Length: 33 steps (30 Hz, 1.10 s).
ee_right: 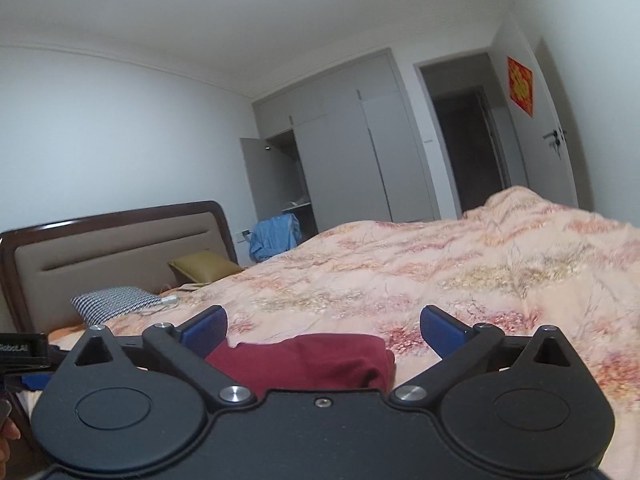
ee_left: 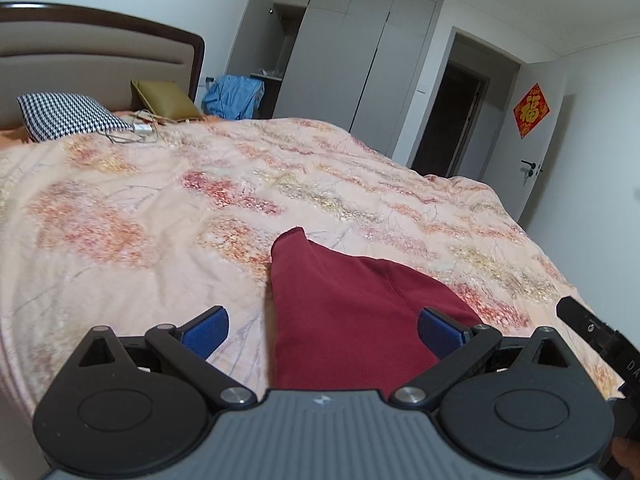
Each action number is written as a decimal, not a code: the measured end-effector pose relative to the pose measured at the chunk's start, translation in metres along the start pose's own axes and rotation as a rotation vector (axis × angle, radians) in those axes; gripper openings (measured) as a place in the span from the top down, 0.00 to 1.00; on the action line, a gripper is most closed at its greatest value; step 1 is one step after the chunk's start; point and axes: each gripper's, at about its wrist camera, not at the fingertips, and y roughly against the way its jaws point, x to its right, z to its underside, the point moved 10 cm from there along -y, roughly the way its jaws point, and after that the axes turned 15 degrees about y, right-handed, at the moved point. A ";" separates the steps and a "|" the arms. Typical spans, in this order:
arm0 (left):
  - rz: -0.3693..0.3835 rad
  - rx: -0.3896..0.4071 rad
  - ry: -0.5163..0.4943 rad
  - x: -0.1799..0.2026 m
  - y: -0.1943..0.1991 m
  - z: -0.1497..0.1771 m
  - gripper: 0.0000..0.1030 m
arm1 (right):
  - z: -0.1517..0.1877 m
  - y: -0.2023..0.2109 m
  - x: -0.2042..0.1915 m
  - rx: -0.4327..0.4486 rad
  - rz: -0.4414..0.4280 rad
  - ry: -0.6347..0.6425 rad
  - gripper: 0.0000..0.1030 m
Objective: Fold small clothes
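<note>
Where door (ee_left: 538, 136) stands, red plaque (ee_left: 531, 110) reads "福".

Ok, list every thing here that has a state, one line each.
left gripper: open, empty, above the garment
right gripper: open, empty
red garment: lying on the quilt, partly folded
wardrobe door: one leaf open
room door: swung open
quilt: spread, wrinkled

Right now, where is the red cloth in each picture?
Left wrist view: the red cloth lies low in the middle, on the bedspread, between the open left tool's fingers.
Right wrist view: the red cloth sits at the bottom middle, just above the open right tool's body.
Shared landmark: the blue clothes by the wardrobe.
</note>
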 end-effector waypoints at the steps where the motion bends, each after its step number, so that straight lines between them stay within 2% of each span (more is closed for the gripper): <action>1: -0.002 0.003 -0.004 -0.001 0.007 0.004 0.00 | 0.001 0.008 -0.004 0.000 -0.001 0.012 0.01; 10: -0.012 0.024 -0.023 -0.013 0.065 0.038 0.00 | 0.007 0.077 -0.039 0.042 0.015 0.069 0.00; 17: -0.028 0.062 -0.047 -0.027 0.102 0.066 0.00 | 0.032 0.115 -0.055 0.031 0.078 0.061 0.00; 27: -0.057 0.114 -0.060 -0.053 0.125 0.099 0.00 | 0.069 0.144 -0.073 -0.004 0.137 0.126 0.00; 33: -0.050 0.112 -0.085 -0.054 0.120 0.117 0.00 | 0.077 0.140 -0.073 -0.019 0.147 0.133 0.00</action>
